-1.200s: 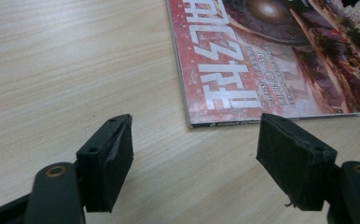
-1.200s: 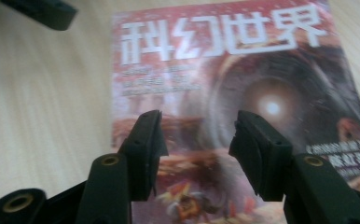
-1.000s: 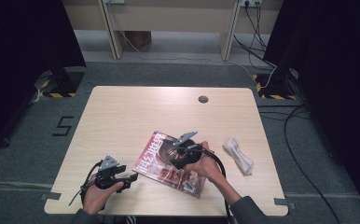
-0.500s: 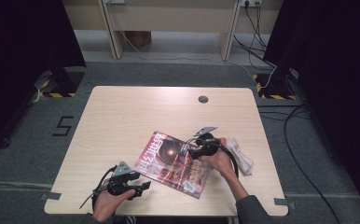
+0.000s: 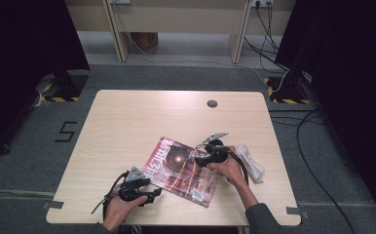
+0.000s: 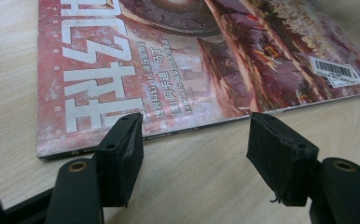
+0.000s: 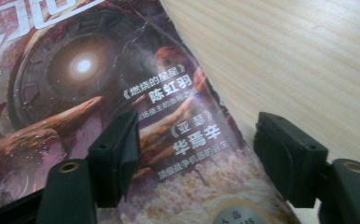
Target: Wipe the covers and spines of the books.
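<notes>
A red magazine [image 5: 181,168] with white lettering lies flat on the wooden table [image 5: 142,122], askew, near the front edge. My left gripper [image 5: 153,194] sits low at the magazine's near left edge, open, its jaws facing the spine [image 6: 145,136] with bare table between them. My right gripper [image 5: 196,157] hovers over the magazine's right part, open, with nothing held. In the right gripper view the cover [image 7: 99,93] fills the space between the jaws, and its right edge runs toward the right jaw.
A crumpled white cloth [image 5: 251,162] lies just right of the right hand. A round grommet [image 5: 212,104] sits in the table near the far edge. Bare wood stretches across the left and far parts. Cables [image 5: 317,180] trail over the floor on the right.
The right gripper swung right, then came back left and lower over the magazine's right part. The left gripper moved right along the front edge to the magazine's near left edge.
</notes>
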{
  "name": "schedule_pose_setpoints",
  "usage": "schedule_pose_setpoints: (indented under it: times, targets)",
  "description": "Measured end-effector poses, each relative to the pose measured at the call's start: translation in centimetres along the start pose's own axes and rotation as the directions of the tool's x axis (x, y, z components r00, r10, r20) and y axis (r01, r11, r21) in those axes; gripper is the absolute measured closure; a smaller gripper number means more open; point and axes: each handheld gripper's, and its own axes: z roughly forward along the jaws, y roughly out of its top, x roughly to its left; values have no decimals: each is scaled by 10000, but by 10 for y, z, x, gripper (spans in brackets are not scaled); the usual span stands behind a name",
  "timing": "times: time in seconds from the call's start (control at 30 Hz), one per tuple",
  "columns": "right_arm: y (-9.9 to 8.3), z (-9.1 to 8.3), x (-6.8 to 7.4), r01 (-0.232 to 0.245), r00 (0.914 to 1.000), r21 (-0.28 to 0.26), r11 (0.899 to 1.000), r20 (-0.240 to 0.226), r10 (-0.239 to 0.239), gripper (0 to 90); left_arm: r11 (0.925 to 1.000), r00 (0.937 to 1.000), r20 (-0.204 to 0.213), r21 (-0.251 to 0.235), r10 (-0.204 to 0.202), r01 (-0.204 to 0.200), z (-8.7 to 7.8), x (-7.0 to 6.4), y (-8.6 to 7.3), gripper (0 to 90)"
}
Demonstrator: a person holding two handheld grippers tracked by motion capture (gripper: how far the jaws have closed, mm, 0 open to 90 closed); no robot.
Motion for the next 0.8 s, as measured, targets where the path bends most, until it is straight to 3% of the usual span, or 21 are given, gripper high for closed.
schedule_pose_setpoints:
  times: [0.33, 0.53, 0.8]
  targets:
    - [-13, -9, 8, 147, 9999, -38, 9999, 31, -147, 291, 9999, 9984, -548, 4, 129, -129, 4, 5, 5, 359]
    - [-32, -23, 20, 398, 9992, -9, 9992, -68, -398, 286, 9986, 9908, -1258, 230, 496, -471, 11, 11, 15, 367]
    - [-52, -36, 28, 416, 9991, -211, 9989, 40, -415, 275, 9977, 9863, -1525, 349, 626, -579, 18, 17, 25, 370]
